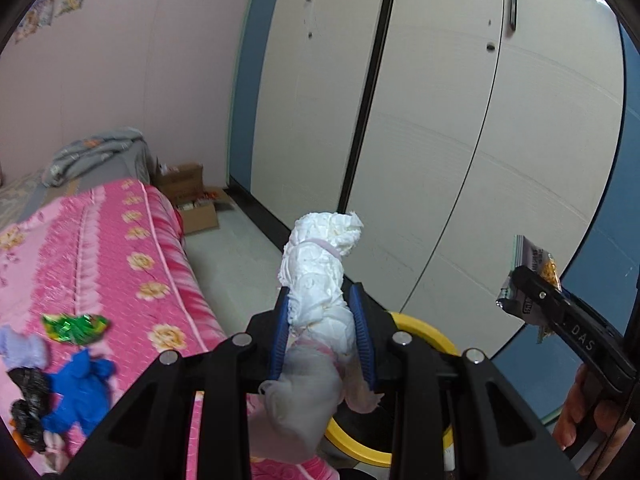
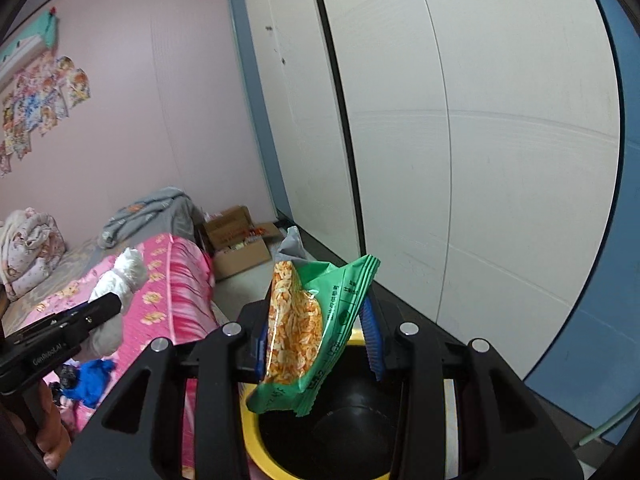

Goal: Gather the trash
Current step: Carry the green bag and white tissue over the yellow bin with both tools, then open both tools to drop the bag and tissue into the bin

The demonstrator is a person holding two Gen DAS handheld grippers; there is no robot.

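Beyond both claws, your way ahead ends at the pale wardrobe doors (image 1: 460, 120), with a strip of bare floor (image 1: 240, 240) running between their base and the bed edge. Left of the left claw (image 1: 322, 328) lies the bed (image 1: 132, 264) in its pink flowered cover, its rounded side just beside the yellow-rimmed bin (image 2: 250, 436) that stands below and ahead of both claws. On the bed, further left, you still have a green wrapper (image 1: 74, 327), a blue rag (image 1: 78, 392) and black scraps (image 1: 28, 404). Cardboard boxes (image 1: 192, 196) stand at the far end of the floor strip.

Your left claw is pressed tight on a wad of white tissue (image 1: 320, 280), which stands up between its blue pads. Your right claw (image 2: 320, 336) pinches a green snack bag (image 2: 308, 328), tilted over the bin's dark mouth; its print is too small to read. "DAS" shows on the right claw's side, "GenRobot.AI" on the left's. Your right hand (image 1: 588, 412) grips its handle low at the right edge.
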